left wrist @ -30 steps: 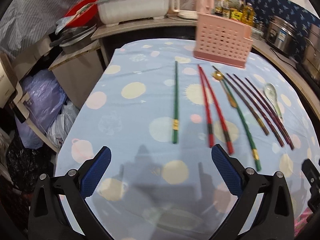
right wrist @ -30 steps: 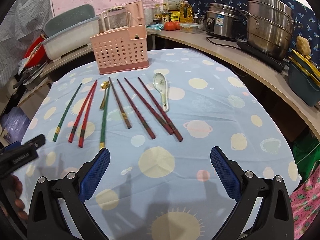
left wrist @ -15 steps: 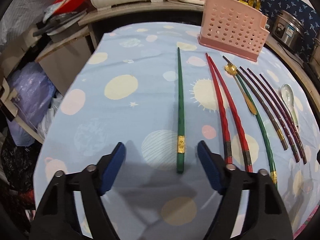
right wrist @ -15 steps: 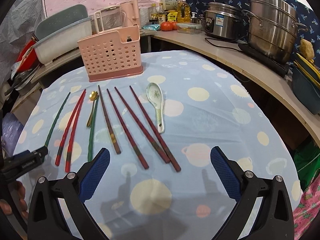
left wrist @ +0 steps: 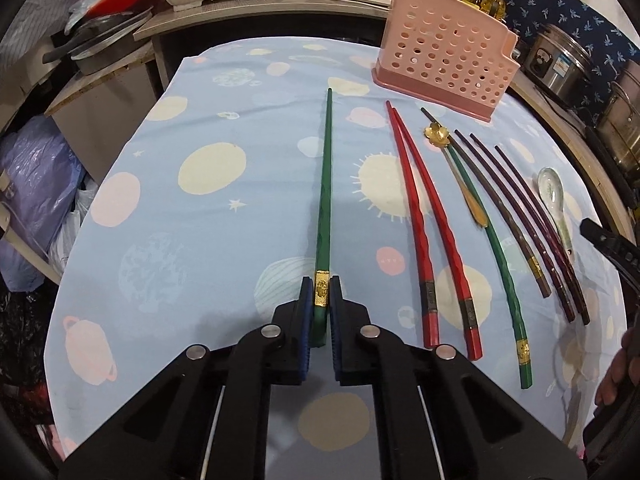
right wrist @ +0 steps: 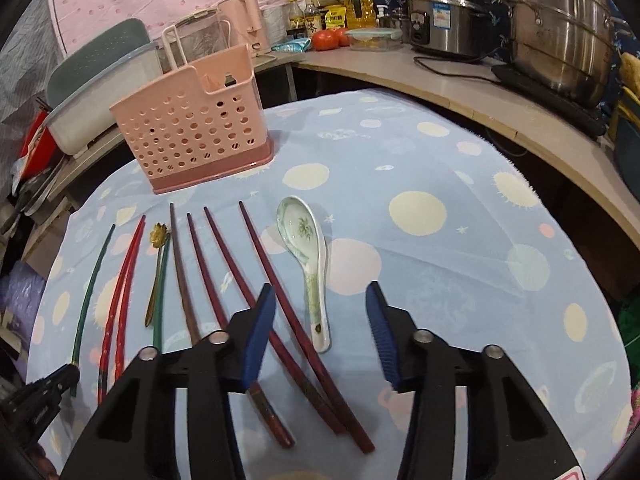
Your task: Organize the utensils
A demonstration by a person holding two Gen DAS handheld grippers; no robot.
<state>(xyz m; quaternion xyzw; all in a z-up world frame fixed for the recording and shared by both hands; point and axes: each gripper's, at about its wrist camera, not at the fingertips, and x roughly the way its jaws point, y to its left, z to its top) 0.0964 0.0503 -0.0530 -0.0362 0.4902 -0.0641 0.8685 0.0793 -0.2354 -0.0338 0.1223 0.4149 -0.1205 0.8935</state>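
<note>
Your left gripper (left wrist: 320, 312) is closing on the lone green chopstick (left wrist: 325, 184), pads pressed to both sides of its thick end at the gold band. That chopstick lies flat on the bench (left wrist: 208, 216), long axis running 6 to 12 o'clock in the left wrist view, thin tip toward 12, thick end at 6.

Your right gripper (right wrist: 318, 334) is closing too, jaws still well apart. The handle of the ceramic spoon (right wrist: 306, 264) and the thick ends of two dark red chopsticks (right wrist: 280, 320) lie between the pads; neither pad presses on them.

Row on the bench, left wrist view, from 9 toward 3 o'clock:
- red chopstick pair (left wrist: 420, 220), tips touching at 12, thick ends apart at 6
- gold flower spoon (left wrist: 460, 176), bowl toward 11, lying on the second green chopstick (left wrist: 500, 256)
- brown chopstick (left wrist: 504, 212) with a gold band near its thick end
- the dark red chopsticks, three in all, then the ceramic spoon at 3, bowl away from you

All chopsticks point thin ends toward the pink perforated caddy (right wrist: 192, 120), which stands upright at the far bench edge, about 1 o'clock in the left view and 11 in the right.

Writing: the rice cooker (right wrist: 444, 20) on the counter behind carries a blue-and-white label, too small to read. Bottle and box labels beside it are also unreadable.
</note>
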